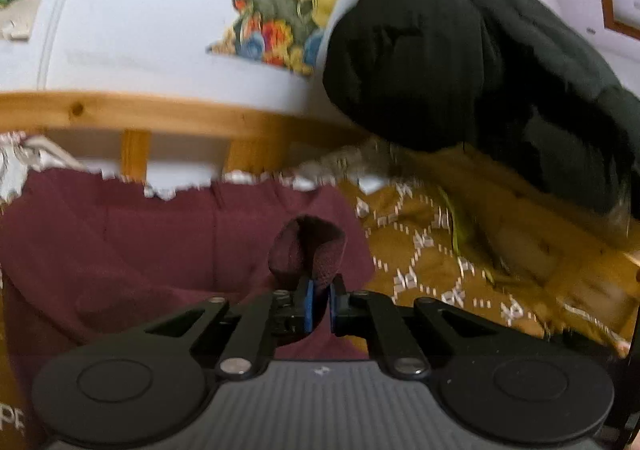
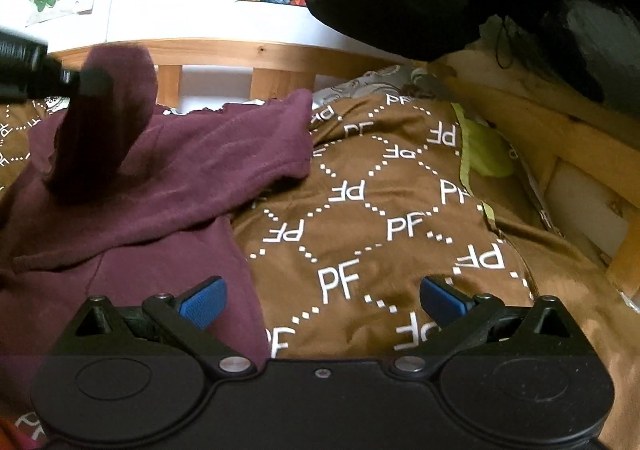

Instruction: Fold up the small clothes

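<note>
Maroon garment (image 2: 132, 186): spread on brown PF-patterned bedspread (image 2: 360, 210)
Left gripper (image 1: 320, 304): clamped on a lifted fold of it
Right gripper (image 2: 322, 300): jaws wide apart, nothing between them

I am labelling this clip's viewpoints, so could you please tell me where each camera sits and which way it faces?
Left wrist: sits on the left gripper, facing along its fingers towards the wooden bed frame; the jaws pinch a fold of the maroon knit garment.
Right wrist: sits on the open right gripper, facing over the brown PF-patterned bedcover; the left gripper shows at upper left, lifting maroon cloth.
Shared: garment, bedcover, bed frame, black padded jacket.
</note>
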A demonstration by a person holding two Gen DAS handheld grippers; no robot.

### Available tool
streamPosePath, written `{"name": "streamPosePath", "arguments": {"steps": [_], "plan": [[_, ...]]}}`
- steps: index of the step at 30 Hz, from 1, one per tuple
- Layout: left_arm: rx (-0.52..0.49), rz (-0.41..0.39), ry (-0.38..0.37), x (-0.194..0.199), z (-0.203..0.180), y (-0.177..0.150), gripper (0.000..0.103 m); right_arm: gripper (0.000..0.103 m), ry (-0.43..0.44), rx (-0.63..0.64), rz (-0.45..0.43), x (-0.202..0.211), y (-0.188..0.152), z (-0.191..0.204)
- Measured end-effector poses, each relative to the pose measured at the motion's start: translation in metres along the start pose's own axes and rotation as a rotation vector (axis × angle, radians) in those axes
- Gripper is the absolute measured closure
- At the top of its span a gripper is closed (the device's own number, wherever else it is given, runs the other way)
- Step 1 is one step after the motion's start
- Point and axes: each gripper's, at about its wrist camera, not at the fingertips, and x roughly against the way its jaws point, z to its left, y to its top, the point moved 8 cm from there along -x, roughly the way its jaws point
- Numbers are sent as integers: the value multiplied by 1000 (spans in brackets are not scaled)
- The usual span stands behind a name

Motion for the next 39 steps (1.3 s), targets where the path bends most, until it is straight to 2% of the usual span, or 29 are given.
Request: {"name": "streamPosePath", "arguments": {"steps": [1,3,5,7,9,11,15,21,22,25,27,29,31,34,36,39], "plan": [[3,14,-1,-1,0,-3,96,1,-1,-1,1,0,-1,0],[21,35,-16,1,1,-9,84,1,-4,0,0,0,-1,-1],[48,50,-39,3,1,-10,45,1,-5,2,0,0,0,-1],[72,53,-52,6,3,-11,30,1,-11,3,3,0,0,-1],[71,63,-73,11,3,-12,26,1,-19,-2,9,0,1,-1],[63,66,-70,17,5,-11,16,1,-30,-15,19,-1,1,-2],[38,58,27,28,24,4,11,1,-41,-43,30,-4,6,-1],[-102,102,290,51,100,24,6,1,-6,-38,10,-13,22,26],[-102,108,325,55,115,26,6,1,8,-29,8,-15,24,33],[12,83,410,72,165,27,6,1,56,16,4,-19,29,54],[145,38,442,80,196,24,6,1,80,55,5,-20,32,68],[276,19,427,83,223,21,8,1,101,86,9,-21,36,77],[357,44,377,78,245,18,13,1,126,119,20,-21,42,86],[354,25,366,69,266,25,13,1,213,221,50,-20,61,101],[371,3,336,63,277,31,13,1,263,315,48,-18,88,112],[410,14,264,49,283,33,13,1,330,397,79,-21,142,132]]}}
